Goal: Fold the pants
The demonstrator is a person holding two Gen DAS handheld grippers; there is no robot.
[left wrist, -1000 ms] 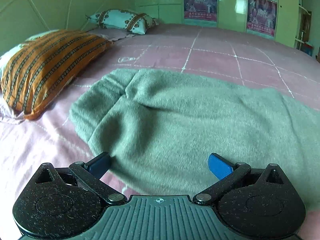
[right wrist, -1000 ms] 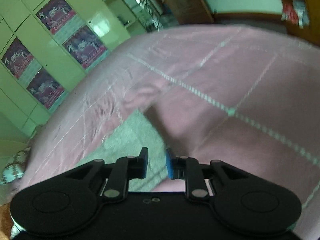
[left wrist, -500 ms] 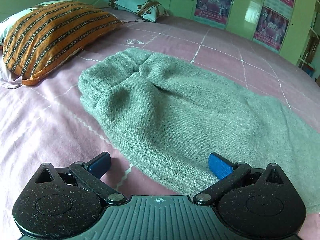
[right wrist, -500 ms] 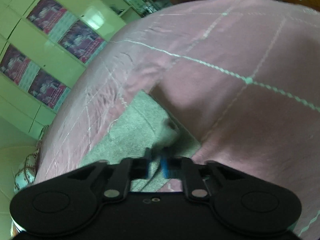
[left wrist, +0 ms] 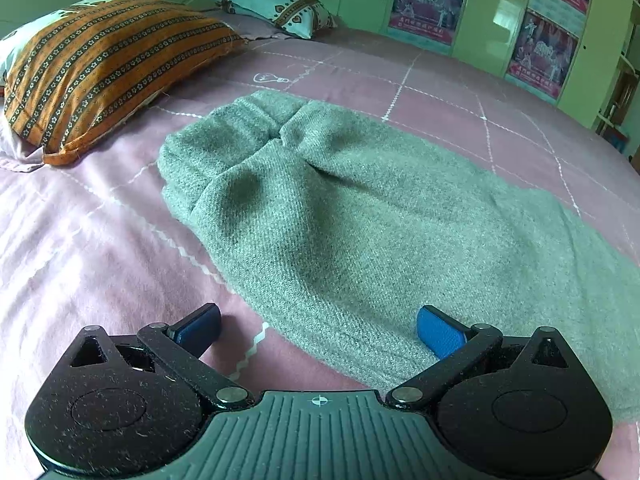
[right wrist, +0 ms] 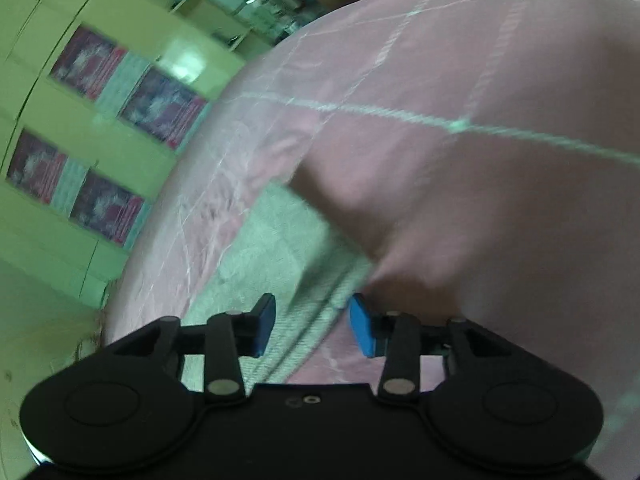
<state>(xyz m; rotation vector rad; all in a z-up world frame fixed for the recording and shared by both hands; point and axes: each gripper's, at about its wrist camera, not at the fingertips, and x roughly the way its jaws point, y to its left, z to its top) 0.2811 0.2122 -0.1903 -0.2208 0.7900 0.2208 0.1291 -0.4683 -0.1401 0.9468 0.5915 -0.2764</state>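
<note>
The grey woolly knit pants [left wrist: 360, 216] lie flat on the pink bed [left wrist: 80, 240]. Left claw [left wrist: 318, 330] gapes wide at the near edge; right claw [right wrist: 312, 326] stands apart astride the hem. Looks like grab-then-fold next.

The bed [left wrist: 100, 240] has a pink checked sheet; grey pants [left wrist: 360, 220] lie across its middle, an orange striped pillow [left wrist: 100, 68] and patterned pillow [left wrist: 272, 4] at its head
</note>
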